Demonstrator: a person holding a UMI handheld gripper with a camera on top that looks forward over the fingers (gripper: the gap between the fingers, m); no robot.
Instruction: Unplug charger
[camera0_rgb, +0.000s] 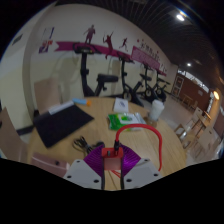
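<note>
A red charger plug sits between my gripper's fingertips, and both purple pads press on its sides. A red cable rises from the plug, arcs to the right over the wooden table and drops toward the table's near right edge. The gripper is held above the table's near end. No socket or power strip shows around the plug; whatever lies directly under it is hidden by the fingers.
A black laptop-like slab lies on the table to the left. A green packet and a white sheet lie beyond the fingers. Exercise bikes stand behind the table, and a chair stands to the right.
</note>
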